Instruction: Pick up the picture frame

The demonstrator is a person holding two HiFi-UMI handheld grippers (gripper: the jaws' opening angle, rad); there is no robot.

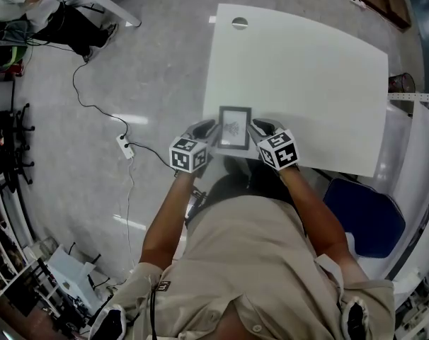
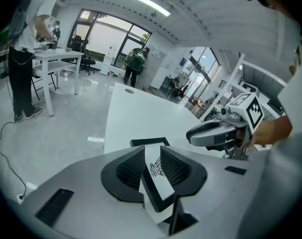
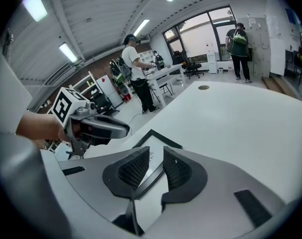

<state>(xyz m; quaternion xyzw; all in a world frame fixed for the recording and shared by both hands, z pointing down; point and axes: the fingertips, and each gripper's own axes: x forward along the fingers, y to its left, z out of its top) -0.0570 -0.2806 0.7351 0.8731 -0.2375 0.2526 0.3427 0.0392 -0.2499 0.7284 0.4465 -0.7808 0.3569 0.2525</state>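
my left gripper [image 1: 209, 129] [image 2: 152, 166] stood partly open, a narrow gap, with the left rail of the picture frame [image 1: 234, 127] [image 2: 156, 183] running between the pads; the pads looked clear of the rail rather than pinching it. my right gripper [image 1: 255, 127] [image 3: 156, 168] showed much the same narrow gap, the frame's [image 3: 147, 147] right rail passing at a slant between its pads, and i saw no firm squeeze there either.

the frame lay at the near edge of the white surface [image 1: 306, 83], close against my body, with the two grippers at its left and right sides and facing each other across it. beyond the frame the surface stretched bare to its far edge, where a round cable hole [image 1: 239, 23] sat near the far-left corner. to my left the surface ended just beside the left gripper, with open grey floor [image 1: 151, 69] and a trailing cable [image 1: 94, 106] below. a blue chair [image 1: 363, 214] stood off the near-right corner, well apart from the right gripper.
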